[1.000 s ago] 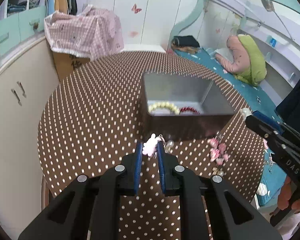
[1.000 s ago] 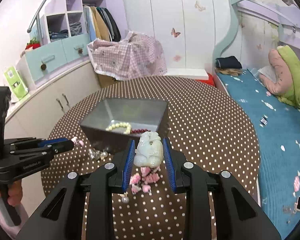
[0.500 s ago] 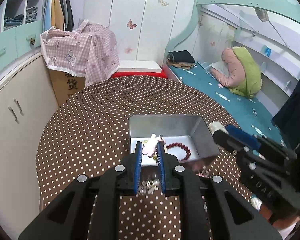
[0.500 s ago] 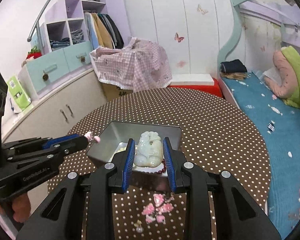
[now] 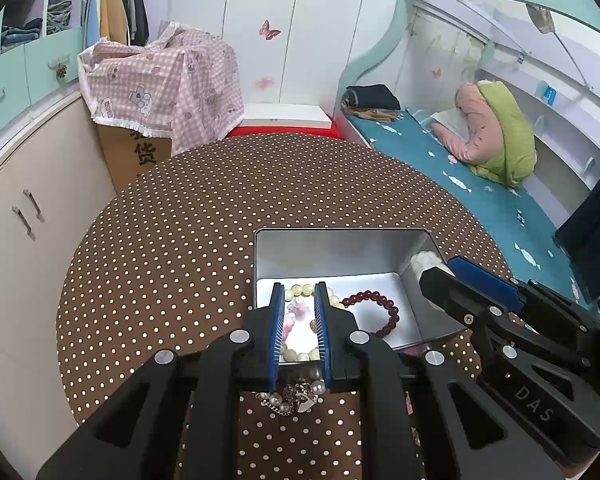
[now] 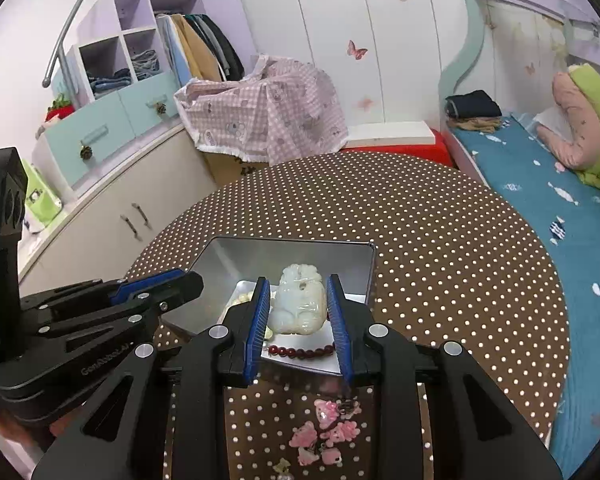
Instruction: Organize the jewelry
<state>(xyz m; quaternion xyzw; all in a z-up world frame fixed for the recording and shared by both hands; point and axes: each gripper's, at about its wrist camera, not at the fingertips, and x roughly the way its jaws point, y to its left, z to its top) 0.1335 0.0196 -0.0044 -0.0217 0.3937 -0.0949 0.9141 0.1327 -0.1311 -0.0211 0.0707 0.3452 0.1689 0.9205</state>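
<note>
Two bead bracelets (image 5: 370, 312) are already lodged in the tin (image 5: 340, 248). The left tool (image 5: 298, 334) is clamped on a pink charm (image 5: 290, 318), the right tool (image 6: 298, 316) on a jade pendant (image 6: 298, 304), both above the tin. A pearl chain (image 5: 292, 396) and pink trinkets (image 6: 326, 432) are left at the desk's (image 5: 180, 240) near edge.

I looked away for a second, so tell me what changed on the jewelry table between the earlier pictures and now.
Both grippers came forward from the loose pieces on the table to over the open metal box. The left gripper still pinches the small pink charm; the right gripper still holds the pale jade carving. The cream bead bracelet and red bead bracelet lie in the box as before.
</note>
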